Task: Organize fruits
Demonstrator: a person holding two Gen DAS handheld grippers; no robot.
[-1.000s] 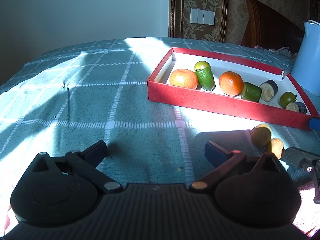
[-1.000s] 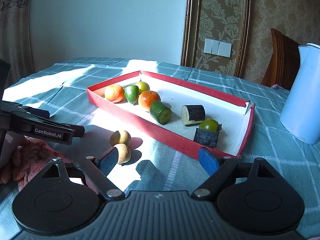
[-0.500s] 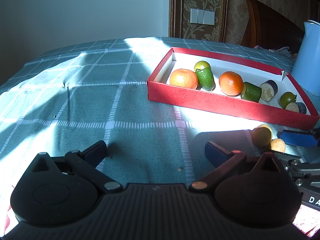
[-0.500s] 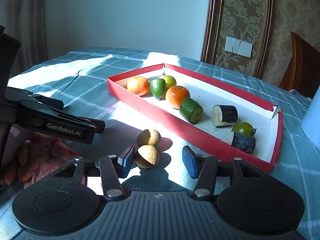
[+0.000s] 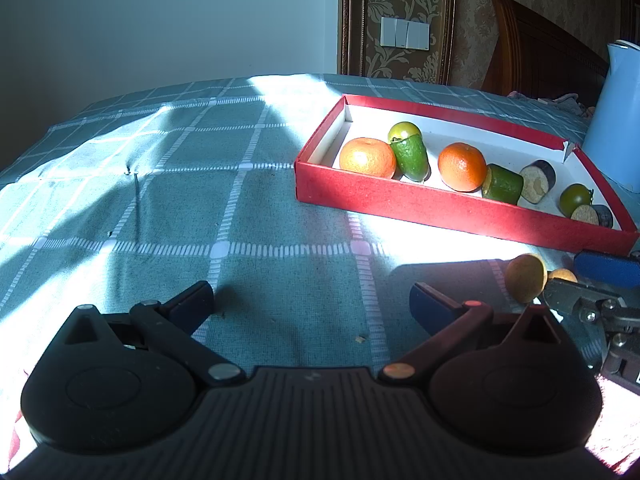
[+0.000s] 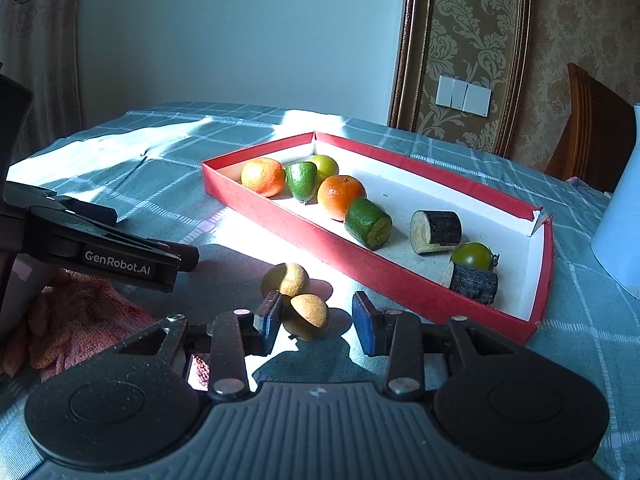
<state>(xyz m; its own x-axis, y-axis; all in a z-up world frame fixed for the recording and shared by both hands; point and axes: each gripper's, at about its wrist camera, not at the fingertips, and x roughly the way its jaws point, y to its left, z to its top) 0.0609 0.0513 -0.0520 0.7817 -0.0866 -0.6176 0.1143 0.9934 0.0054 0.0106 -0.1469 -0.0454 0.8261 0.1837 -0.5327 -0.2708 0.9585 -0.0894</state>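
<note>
Two tan, rough-skinned fruit halves lie on the teal checked cloth of the bench [image 6: 168, 184], just outside the near wall of the red tray [image 6: 304, 236]. The nearer half [image 6: 307, 314] sits between the blue pads of the right claw [image 6: 314, 320], whose fingers are partly closed around it; the left pad is at or very near the fruit, while a gap shows beside the right pad, so nothing is gripped. The farther half [image 6: 289, 279] lies just behind it, touching or nearly so. Inside the tray lie two oranges [image 6: 262, 176], a green avocado half [image 6: 302, 180], a yellow-green round fruit [image 6: 325, 165], a green cut cylinder [image 6: 368, 224], two dark-skinned cut pieces [image 6: 437, 232] and a small green tomato [image 6: 472, 255]. The left claw [image 5: 312, 304] rests low over the bare cloth well to the left of the tray, spread wide with nothing in it. A pale blue jug [image 5: 616, 120] stands beyond the tray's right end.
</note>
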